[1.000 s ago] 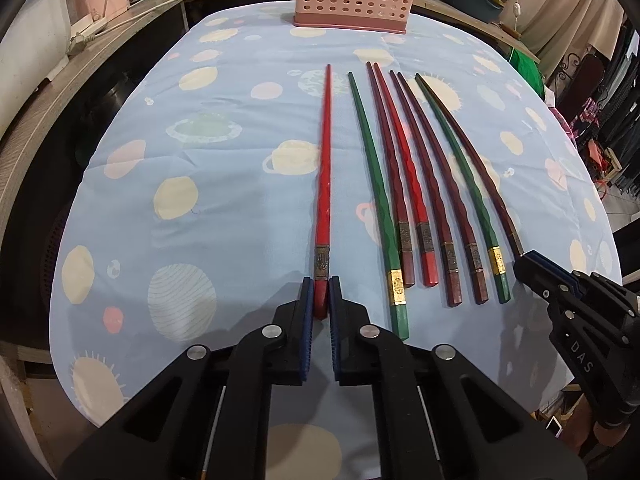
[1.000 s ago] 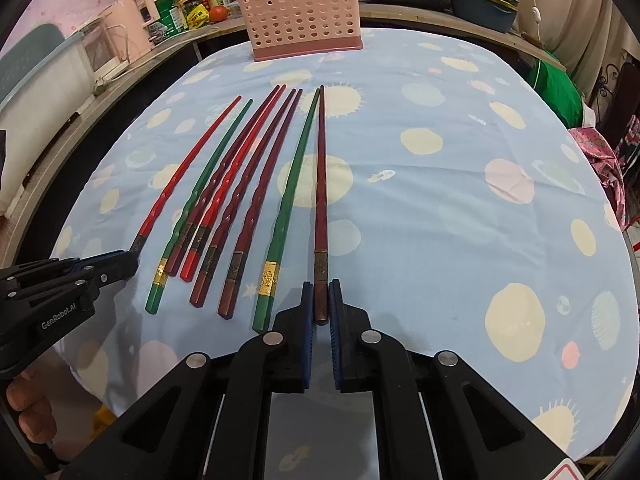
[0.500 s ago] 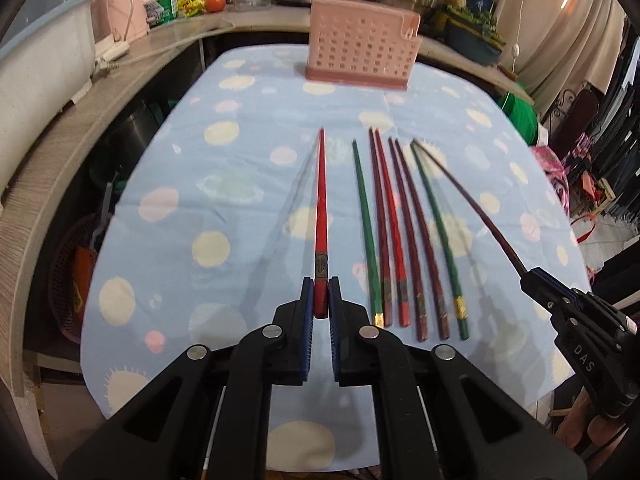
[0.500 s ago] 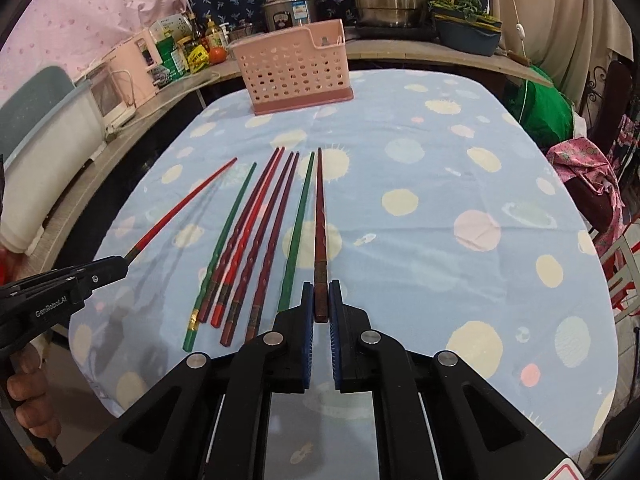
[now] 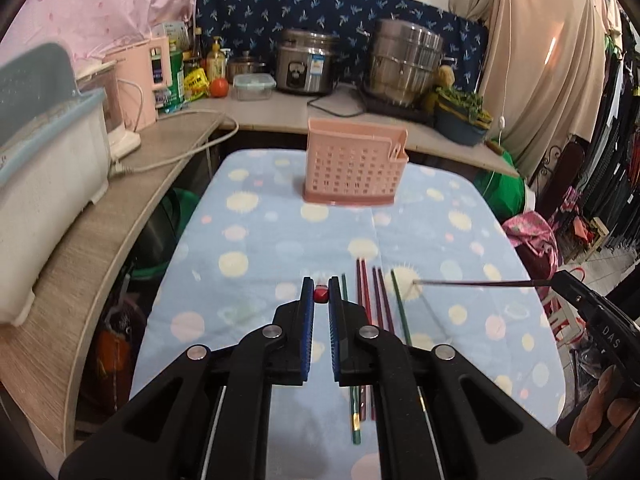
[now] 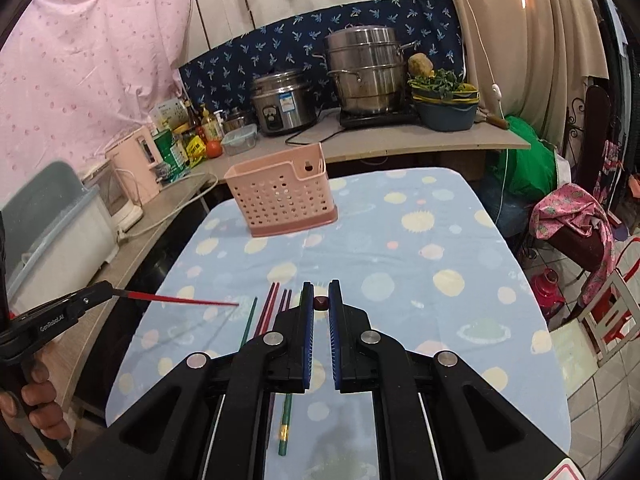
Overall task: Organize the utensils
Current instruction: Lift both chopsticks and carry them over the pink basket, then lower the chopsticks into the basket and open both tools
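Observation:
My left gripper (image 5: 321,294) is shut on a red chopstick (image 5: 321,294), seen end-on between the fingers; from the right wrist view it (image 6: 180,300) sticks out level above the table. My right gripper (image 6: 321,303) is shut on a dark brown chopstick (image 6: 321,303), which shows in the left wrist view (image 5: 476,281) held in the air at the right. Several red, green and brown chopsticks (image 5: 378,300) lie side by side on the blue spotted tablecloth (image 5: 272,248). The pink perforated utensil holder (image 5: 354,170) stands upright at the table's far end.
A wooden counter (image 5: 120,208) runs along the left and back with a white dish rack (image 5: 48,168), a pink kettle (image 5: 140,80), bottles, a rice cooker (image 5: 306,66) and a steel pot (image 5: 404,66). A pink cloth and chairs (image 6: 576,232) stand at the right.
Both grippers have lifted their chopsticks off the table and tilted up to level. The remaining chopsticks stay on the cloth.

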Demonstrator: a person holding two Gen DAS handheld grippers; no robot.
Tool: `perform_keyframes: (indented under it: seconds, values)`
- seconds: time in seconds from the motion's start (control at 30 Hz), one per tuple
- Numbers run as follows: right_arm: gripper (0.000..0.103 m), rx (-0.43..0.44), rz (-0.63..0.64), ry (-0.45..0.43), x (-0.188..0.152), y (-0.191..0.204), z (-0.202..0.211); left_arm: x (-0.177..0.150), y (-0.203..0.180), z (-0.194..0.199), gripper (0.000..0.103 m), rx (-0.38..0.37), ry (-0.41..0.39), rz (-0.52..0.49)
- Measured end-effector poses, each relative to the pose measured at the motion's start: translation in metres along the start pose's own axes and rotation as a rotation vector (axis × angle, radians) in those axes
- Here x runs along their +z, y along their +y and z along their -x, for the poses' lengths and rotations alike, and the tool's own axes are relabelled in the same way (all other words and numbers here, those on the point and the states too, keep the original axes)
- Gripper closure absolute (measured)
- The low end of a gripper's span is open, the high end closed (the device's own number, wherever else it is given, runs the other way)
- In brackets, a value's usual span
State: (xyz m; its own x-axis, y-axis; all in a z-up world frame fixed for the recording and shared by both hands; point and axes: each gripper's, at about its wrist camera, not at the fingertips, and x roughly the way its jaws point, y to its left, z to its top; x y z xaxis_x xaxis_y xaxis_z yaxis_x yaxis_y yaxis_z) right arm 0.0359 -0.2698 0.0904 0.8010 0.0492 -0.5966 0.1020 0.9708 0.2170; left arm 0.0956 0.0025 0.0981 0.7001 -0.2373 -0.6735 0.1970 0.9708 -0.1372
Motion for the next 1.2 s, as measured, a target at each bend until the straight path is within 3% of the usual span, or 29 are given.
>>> perform_keyframes:
  seconds: [0.4, 0.57, 0.8, 1.0, 1.2]
  values:
    - [0.096, 0.034, -0.028, -0.096, 0.065, -0.004, -0.012, 0.075, 0.001, -0.002, 0.096, -0.039, -0.087, 0.026]
    - [0.096, 0.067, -0.050, -0.146, 0.102, -0.001, -0.023, 0.120, -0.001, 0.000, 0.096, -0.040, -0.165, 0.029]
    - [0.096, 0.122, -0.066, -0.265, 0.179, 0.016, -0.049, 0.198, -0.008, -0.004, 0.096, -0.032, -0.308, 0.036]
    - [0.096, 0.146, -0.081, -0.339, 0.240, 0.030, -0.082, 0.254, -0.014, -0.029, 0.096, -0.006, -0.391, 0.025]
    - [0.096, 0.141, -0.086, -0.329, 0.267, 0.038, -0.133, 0.275, -0.008, -0.074, 0.096, 0.013, -0.377, 0.039]
